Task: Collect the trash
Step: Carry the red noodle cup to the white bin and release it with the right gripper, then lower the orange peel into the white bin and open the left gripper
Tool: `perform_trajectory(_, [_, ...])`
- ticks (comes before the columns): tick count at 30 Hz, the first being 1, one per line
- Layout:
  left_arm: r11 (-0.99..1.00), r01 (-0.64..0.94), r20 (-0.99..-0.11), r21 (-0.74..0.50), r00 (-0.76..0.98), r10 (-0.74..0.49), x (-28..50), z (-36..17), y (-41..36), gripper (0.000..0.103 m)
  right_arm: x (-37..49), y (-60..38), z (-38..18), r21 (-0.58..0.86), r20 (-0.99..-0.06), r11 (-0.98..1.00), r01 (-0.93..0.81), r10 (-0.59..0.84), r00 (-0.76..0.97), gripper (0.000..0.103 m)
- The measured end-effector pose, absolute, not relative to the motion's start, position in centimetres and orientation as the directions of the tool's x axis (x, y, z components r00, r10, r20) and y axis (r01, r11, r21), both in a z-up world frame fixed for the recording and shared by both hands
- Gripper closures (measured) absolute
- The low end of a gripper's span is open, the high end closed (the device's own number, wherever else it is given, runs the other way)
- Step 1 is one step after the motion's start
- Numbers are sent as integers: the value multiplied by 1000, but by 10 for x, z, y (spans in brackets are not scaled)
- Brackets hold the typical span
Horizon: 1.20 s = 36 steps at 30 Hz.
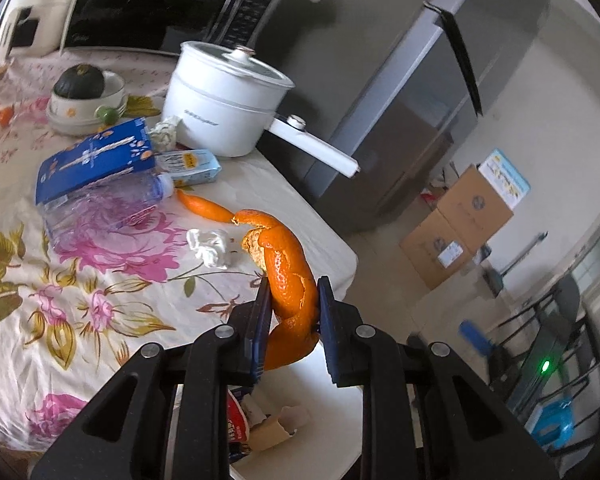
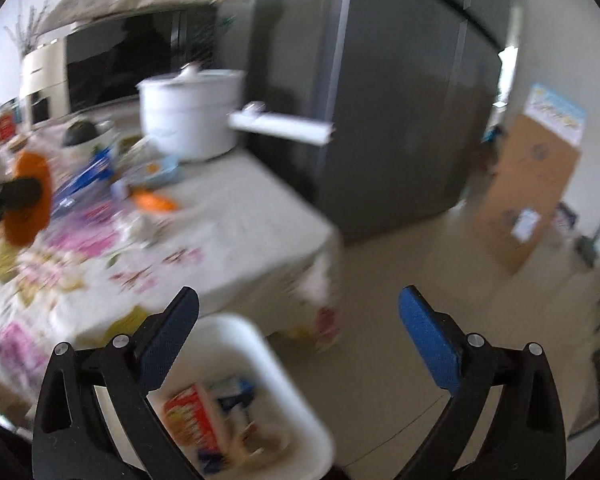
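Above the floral-clothed desk (image 1: pixel 100 300): left gripper (image 1: pixel 294 300) pinching a curled, dimpled orange peel (image 1: pixel 288 280) over white plastic bin (image 2: pixel 296 392). Right gripper (image 2: pixel 300 320): spread wide, empty.

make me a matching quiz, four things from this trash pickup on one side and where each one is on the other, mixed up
Things:
1. orange peel
2. white pot
3. crumpled tissue
4. red packet

Places:
A. inside the white bin
B. lying on the floral tablecloth, beside the peel
C. clamped in the left gripper
D. standing at the table's far end, near the fridge

Pairs: 1-C, 2-D, 3-B, 4-A
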State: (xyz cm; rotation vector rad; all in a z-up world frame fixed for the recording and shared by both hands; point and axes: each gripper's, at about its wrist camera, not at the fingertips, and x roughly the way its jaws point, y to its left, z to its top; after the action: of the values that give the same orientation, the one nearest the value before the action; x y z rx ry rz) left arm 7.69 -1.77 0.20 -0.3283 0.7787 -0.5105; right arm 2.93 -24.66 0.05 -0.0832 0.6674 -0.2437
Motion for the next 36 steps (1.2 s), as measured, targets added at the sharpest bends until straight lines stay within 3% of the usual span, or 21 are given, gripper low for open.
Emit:
perform_trajectory(17, [852, 404, -676, -332, 529, -514, 60, -22, -73, 76, 31, -266, 5, -172, -575, 935, 310, -351, 739, 7])
perform_trajectory(22, [854, 412, -679, -318, 530, -508, 56, -22, -78, 59, 31, -270, 5, -164, -579, 933, 322, -355, 734, 7])
perform_trajectory(29, [862, 399, -690, -312, 528, -494, 57, -25, -77, 54, 33, -269, 2, -157, -595, 937, 312, -342, 727, 7])
perform_trajectory(36, [887, 352, -688, -300, 563, -457, 59, -25, -69, 25, 36, -264, 3, -144, -598, 942, 304, -328, 731, 7])
